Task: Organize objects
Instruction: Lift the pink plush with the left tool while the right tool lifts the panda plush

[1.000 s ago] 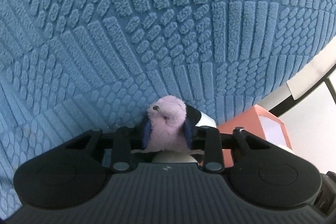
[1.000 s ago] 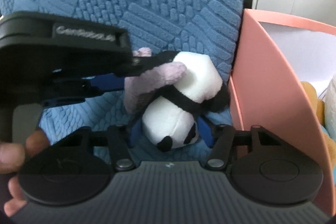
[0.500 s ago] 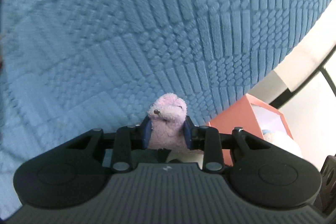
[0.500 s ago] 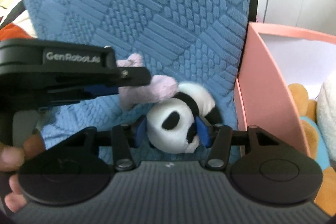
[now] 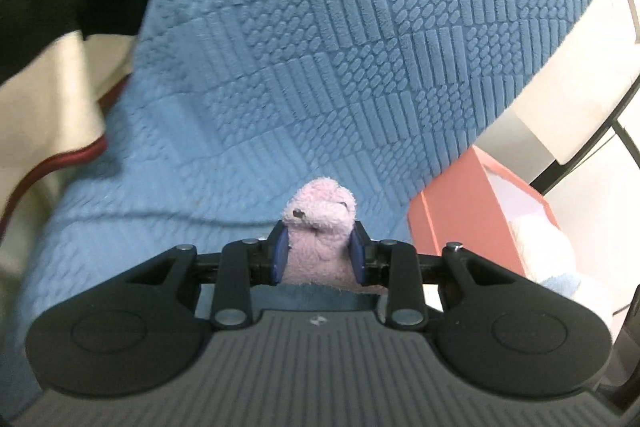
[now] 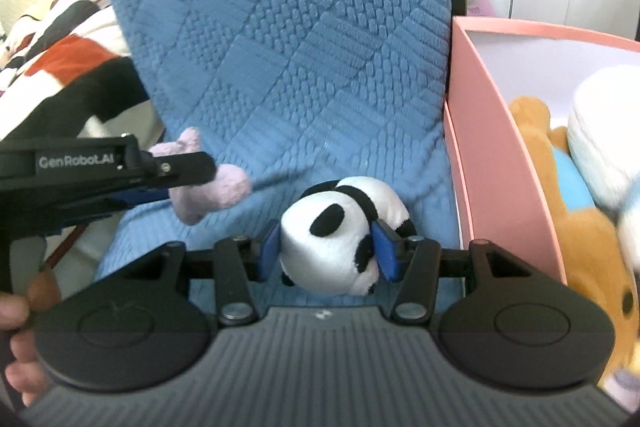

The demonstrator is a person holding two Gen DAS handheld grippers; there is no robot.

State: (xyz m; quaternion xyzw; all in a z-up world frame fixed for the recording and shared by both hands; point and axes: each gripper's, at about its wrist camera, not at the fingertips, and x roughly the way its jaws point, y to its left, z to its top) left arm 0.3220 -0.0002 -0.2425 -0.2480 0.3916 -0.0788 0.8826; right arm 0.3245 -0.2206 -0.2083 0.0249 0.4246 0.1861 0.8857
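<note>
Since approx. 1 s ago: both toys lifted up and away from the blue cushion (image 6: 304, 39), and pulled apart. Before, pink plush and panda pressed together, almost tangled; now clear gap between them in right wrist view. Also more of room visible at left edge, striped blanket (image 5: 52, 39) incl., so left tool drawn back from cushion. Meaning for task, as judgement: pick-up of both finished, transport to pink box (image 6: 500, 155) is step in hand.

Left gripper (image 5: 319, 254): blue pads pinching pink plush toy (image 5: 320, 227) on both sides of body, head sticking out forward past tips. In right wrist view same toy (image 6: 212, 187) seen hanging out from side of left tool, above cushion, not touching it as far as visible.

Right gripper (image 6: 327, 251): pads closed onto panda plush (image 6: 340, 231), one pad each side, toy sitting deep between fingers, upside-down or on side, cannot tell exactly which. Squeezed only lightly, shape not much deformed.

Box just beside panda, on right, open top, already with orange bear (image 6: 580, 227) and white-blue plush (image 6: 604, 131) inside. Free space seems at far end of box. Soft toys, low risk; possible snag on box wall when going over.
</note>
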